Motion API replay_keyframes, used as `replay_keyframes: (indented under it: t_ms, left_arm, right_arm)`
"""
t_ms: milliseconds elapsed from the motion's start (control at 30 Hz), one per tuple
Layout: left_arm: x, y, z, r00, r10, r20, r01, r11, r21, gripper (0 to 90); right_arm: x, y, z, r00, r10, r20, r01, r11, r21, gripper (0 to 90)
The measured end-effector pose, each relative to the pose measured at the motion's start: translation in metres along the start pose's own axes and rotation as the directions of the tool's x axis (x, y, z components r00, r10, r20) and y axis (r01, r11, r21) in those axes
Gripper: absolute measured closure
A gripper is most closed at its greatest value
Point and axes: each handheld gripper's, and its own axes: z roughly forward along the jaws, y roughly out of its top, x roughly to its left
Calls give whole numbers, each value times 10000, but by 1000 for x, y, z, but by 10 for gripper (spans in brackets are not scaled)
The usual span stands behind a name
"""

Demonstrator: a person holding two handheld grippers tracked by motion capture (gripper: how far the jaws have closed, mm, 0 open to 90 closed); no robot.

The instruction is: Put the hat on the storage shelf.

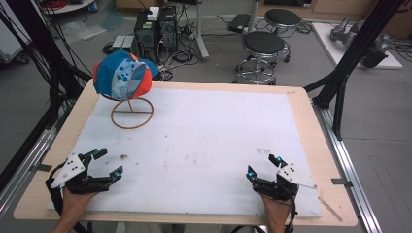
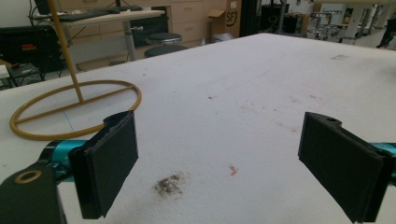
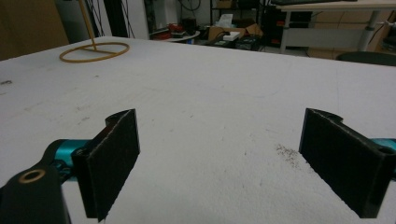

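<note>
A blue, orange and white cap (image 1: 122,75) hangs on a thin yellow wire stand (image 1: 131,112) at the table's far left. The stand's ring base (image 2: 74,108) lies ahead of my left gripper, and it is small and far off (image 3: 94,51) in the right gripper view. My left gripper (image 1: 108,162) rests near the front left edge, open, with nothing between its jaws (image 2: 219,168). My right gripper (image 1: 263,166) rests near the front right edge, also open and empty (image 3: 219,163). Both are far from the cap.
A white mat (image 1: 194,141) with a few dirt smudges covers the wooden table (image 1: 311,126). Beyond the far edge stand two black stools (image 1: 264,46), computer towers (image 1: 155,29) and cables on the floor. Black frame posts (image 1: 350,58) rise at both sides.
</note>
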Motion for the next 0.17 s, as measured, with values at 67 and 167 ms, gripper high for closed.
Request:
replay_keyframes:
  t_ms: [67,167]
  left_arm:
    - [0,0,0,10000,78,-15,-78,10000,-37,124]
    - [0,-1,0,10000,-61,-34,61,10000,-62,125]
  right_arm:
    - [1,0,-1,10000,20,-21,-20,10000,4,112]
    - [1,0,0,9999,-142,-56,142,9999,10,112]
